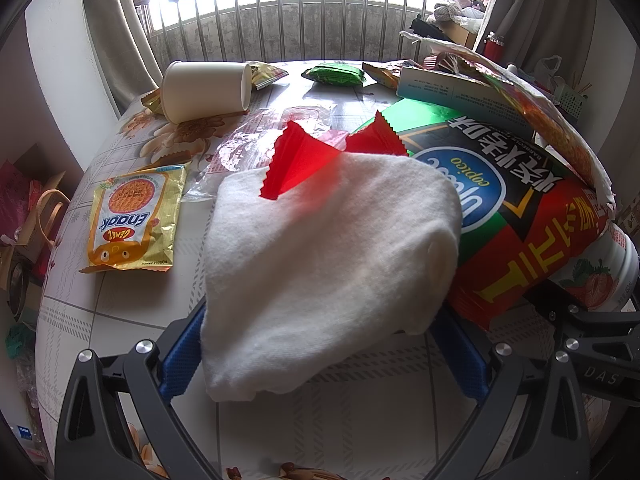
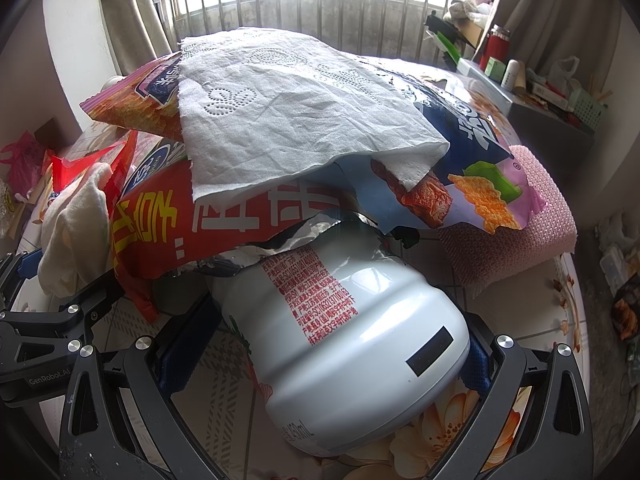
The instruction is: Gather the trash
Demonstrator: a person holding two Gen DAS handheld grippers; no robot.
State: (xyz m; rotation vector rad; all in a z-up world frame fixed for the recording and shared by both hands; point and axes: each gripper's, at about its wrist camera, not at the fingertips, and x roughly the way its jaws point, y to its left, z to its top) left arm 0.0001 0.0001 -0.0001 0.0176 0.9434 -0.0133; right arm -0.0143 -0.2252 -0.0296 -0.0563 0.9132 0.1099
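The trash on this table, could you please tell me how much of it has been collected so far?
Partly done. A pile is gathered: red chip bag, purple snack bag and paper towel. In hand: left gripper around the white cloth, right gripper around the white bottle. Left: paper cup, yellow packet, green packet.

cloth (image 1: 320, 256): plain white, fuzzy
wrapper (image 1: 298, 162): bright red, zigzag edge
chip bag (image 1: 516, 216): red/green/black w/ yellow & white chars, blue oval logo
snack packet (image 1: 134, 218): gold-yellow, orange round print
cup (image 1: 206, 90): cream
bottle (image 2: 348, 332): white, red txt, black bar
tissue (image 2: 288, 108): white, dotted emboss
pad (image 2: 516, 232): pink, mesh texture
tablecloth (image 1: 120, 320): white grid w/ orange-tan flowers
finger pads (image 1: 180, 356): blue
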